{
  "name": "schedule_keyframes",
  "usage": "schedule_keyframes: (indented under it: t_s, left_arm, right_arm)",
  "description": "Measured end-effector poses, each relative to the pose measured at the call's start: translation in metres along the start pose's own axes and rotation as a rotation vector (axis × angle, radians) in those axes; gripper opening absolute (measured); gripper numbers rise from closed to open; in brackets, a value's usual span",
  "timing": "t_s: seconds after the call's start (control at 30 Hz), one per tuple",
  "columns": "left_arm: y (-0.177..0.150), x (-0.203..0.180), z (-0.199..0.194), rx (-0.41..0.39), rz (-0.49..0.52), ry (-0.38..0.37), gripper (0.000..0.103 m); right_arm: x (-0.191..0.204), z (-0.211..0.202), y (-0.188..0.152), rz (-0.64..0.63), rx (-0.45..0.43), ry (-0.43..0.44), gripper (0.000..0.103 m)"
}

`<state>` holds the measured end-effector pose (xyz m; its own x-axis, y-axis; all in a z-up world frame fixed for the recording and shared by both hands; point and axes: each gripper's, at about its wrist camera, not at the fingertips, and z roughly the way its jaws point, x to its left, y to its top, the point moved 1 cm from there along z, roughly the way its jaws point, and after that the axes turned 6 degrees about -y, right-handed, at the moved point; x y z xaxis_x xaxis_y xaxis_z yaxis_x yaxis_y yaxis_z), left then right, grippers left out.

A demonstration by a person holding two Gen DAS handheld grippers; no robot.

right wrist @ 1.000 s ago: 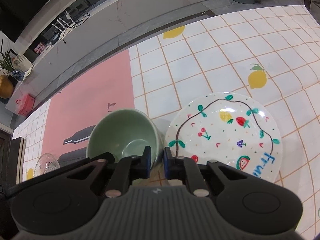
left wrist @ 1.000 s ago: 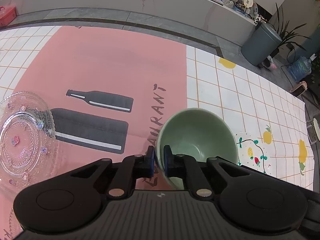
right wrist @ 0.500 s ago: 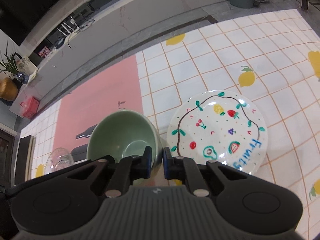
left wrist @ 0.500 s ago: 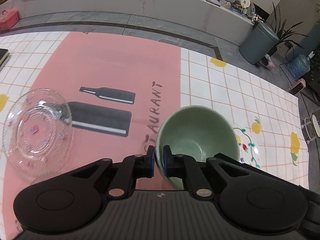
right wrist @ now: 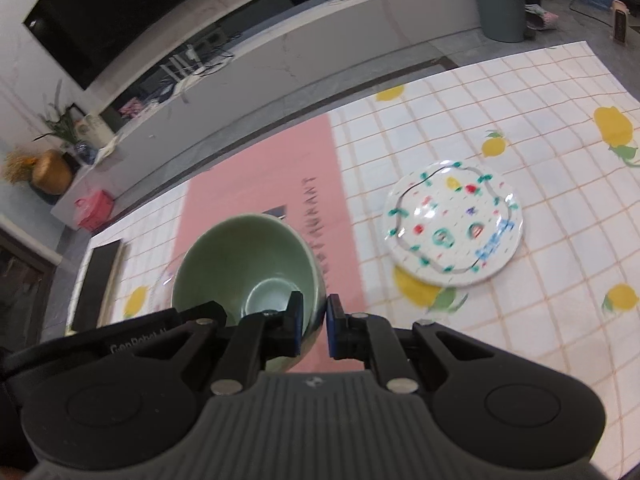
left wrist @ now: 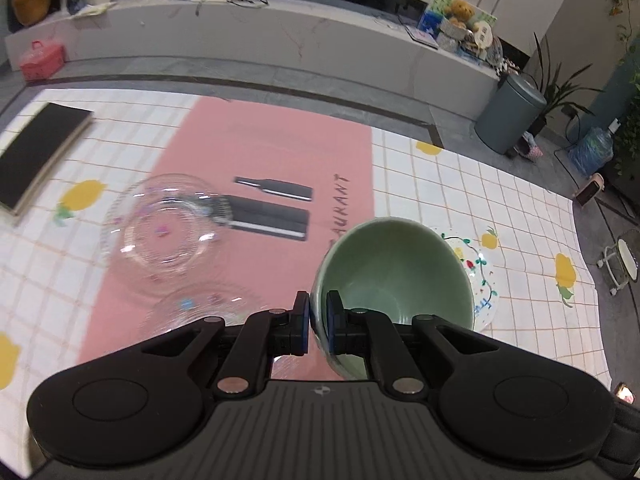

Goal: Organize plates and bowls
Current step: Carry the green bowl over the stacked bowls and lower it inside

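Left claw (left wrist: 318, 326) alone shows glass plates (left wrist: 168, 224), apparently two.

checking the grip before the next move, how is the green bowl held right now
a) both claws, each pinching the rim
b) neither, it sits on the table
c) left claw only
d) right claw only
a: the left claw and the right claw each have one pad inside and one outside the green bowl rim.

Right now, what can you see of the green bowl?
The green bowl is pale, glossy, seemingly ceramic, deep and empty. It is held tilted above the tablecloth, both grippers shut on its rim: the left gripper on one side, the right gripper on the other. Nothing else touches it.
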<state>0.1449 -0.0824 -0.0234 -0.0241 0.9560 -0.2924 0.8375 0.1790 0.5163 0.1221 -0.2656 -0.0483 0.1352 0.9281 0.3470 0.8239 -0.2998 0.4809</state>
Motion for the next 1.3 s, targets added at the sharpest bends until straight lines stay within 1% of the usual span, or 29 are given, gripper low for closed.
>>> schedule_keyframes:
  t_s: [0.23, 0.4, 0.53, 0.77, 0.87, 0.97, 1.1, 1.3]
  left_arm:
    - [-0.023, 0.028, -0.056, -0.084, -0.03, 0.045, 0.008]
    - [-0.038, 0.052, -0.084, -0.117, -0.086, 0.061, 0.009]
    - [-0.054, 0.074, -0.097, -0.116, -0.143, 0.07, 0.009]
    - [-0.081, 0.119, -0.111, -0.093, -0.259, 0.089, 0.01]
    - [-0.092, 0.132, -0.115, -0.084, -0.291, 0.102, 0.01]
    - [-0.101, 0.142, -0.111, -0.06, -0.318, 0.101, 0.01]
    - [-0.11, 0.15, -0.101, -0.026, -0.327, 0.092, 0.01]
    - [-0.112, 0.159, -0.089, 0.009, -0.32, 0.089, 0.011]
  right_arm:
    - [0.034, -0.029, -0.038, -0.041, 0.007, 0.072, 0.01]
    - [0.058, -0.043, -0.063, -0.097, 0.016, 0.112, 0.01]
    - [0.074, -0.047, -0.079, -0.14, 0.04, 0.141, 0.01]
    - [0.105, -0.043, -0.103, -0.223, 0.089, 0.182, 0.009]
    - [0.112, -0.033, -0.114, -0.246, 0.132, 0.18, 0.009]
    - [0.115, -0.024, -0.122, -0.259, 0.165, 0.158, 0.009]
    - [0.116, -0.013, -0.127, -0.26, 0.195, 0.127, 0.008]
    - [0.118, 0.003, -0.13, -0.264, 0.232, 0.103, 0.008]
